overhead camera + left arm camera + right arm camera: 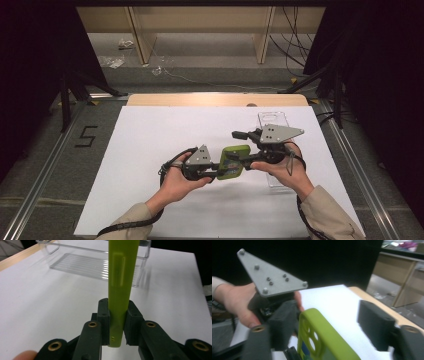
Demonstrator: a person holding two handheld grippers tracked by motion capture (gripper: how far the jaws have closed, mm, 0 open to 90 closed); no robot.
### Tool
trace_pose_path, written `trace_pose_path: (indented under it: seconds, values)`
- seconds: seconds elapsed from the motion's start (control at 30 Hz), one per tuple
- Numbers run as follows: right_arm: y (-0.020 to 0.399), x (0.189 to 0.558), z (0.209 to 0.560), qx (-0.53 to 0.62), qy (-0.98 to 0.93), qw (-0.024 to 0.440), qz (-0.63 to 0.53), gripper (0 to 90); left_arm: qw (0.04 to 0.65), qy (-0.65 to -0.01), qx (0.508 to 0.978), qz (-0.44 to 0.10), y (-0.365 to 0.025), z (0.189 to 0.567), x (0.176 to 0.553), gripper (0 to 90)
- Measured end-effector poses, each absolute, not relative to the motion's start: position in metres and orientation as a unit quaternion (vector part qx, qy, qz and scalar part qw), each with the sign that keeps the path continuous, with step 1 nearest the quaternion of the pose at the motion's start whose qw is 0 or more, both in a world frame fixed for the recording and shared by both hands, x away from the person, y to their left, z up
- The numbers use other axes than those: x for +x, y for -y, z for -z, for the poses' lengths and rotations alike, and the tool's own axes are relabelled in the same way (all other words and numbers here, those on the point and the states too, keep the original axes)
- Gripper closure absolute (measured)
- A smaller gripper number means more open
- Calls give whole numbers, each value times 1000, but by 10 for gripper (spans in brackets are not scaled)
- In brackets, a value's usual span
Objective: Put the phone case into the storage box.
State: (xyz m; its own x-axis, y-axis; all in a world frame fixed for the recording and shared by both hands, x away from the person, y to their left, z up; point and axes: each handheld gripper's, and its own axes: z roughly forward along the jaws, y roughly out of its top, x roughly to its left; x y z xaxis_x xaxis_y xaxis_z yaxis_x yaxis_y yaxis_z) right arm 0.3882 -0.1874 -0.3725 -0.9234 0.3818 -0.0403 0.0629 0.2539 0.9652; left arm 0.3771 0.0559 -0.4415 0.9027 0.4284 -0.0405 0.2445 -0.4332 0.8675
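High view: green phone case [235, 162] held mid-desk above white desk [150, 150], between my left tool [218, 171] and right tool [248, 162]; clear tray [274, 122] far right.

Left gripper view: my left tool [117, 322] clenched on case [121, 285] edge; thin, light, probably flexible, slick; grip rim.

Right gripper view: my right tool [329, 325] released, jaws wide either side of case [324, 337], not pressing.

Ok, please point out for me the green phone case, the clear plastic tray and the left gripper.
green phone case [122, 290], left gripper view, on its narrow side edge.
clear plastic tray [82, 265], left gripper view, on its ribbed floor.
left gripper [117, 325], left gripper view, midway between the fingertips, which press on the case.
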Motion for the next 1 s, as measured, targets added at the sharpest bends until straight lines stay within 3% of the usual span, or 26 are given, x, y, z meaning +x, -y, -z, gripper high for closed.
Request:
trace_pose_path:
  seconds: [0.1,0.33,0.73,1.0]
  values:
    - [191,389,375,175,-762,147,-606,153,488,-239,831,-120,-59,441,379,771]
    - [184,389,390,248,-728,182,-613,76,486,-310,802,-155,-63,440,378,770]
    - [160,385,399,284,-713,206,-607,51,486,-328,796,-151,-53,440,373,770]
    - [150,387,406,291,-716,204,-601,79,489,-332,794,-144,-51,441,372,770]
